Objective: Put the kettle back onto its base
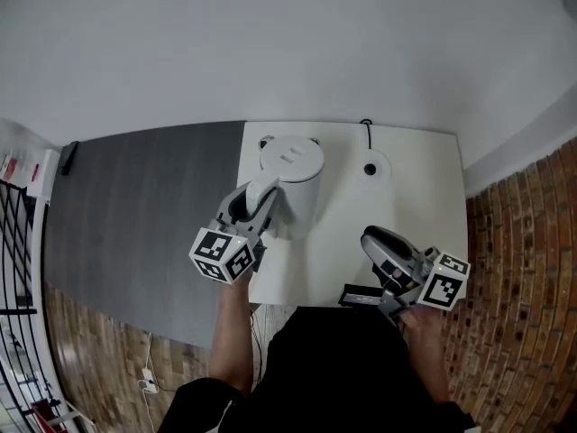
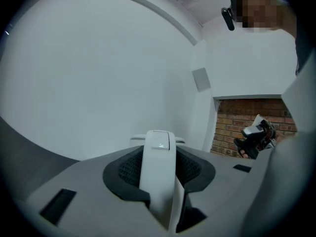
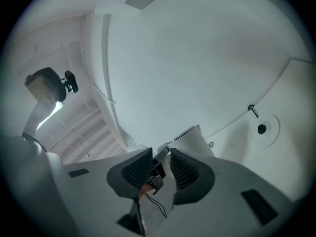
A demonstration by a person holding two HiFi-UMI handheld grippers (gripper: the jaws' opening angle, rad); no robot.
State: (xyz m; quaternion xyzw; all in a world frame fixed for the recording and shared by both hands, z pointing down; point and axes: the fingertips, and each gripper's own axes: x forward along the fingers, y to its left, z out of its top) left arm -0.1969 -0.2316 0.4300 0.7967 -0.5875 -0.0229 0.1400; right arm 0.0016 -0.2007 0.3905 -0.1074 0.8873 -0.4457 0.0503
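A white kettle [image 1: 293, 165] is at the back left of the white table [image 1: 424, 206]. My left gripper [image 1: 257, 207] is shut on its curved handle [image 2: 158, 172], and both dark pads press the handle's sides. Whether the kettle touches the table I cannot tell. The round white base [image 1: 370, 168] with a dark centre lies to the kettle's right, apart from it. It also shows in the right gripper view as the base [image 3: 263, 129]. My right gripper [image 1: 377, 246] hovers near the table's front right edge, pointing at the kettle [image 3: 195, 139]. Its jaws stand slightly apart and hold nothing.
A black cord [image 1: 366, 129] leaves the base at the table's back edge. A grey mat [image 1: 144, 215] lies left of the table and brick flooring [image 1: 523, 260] to the right. A white wall stands behind the table.
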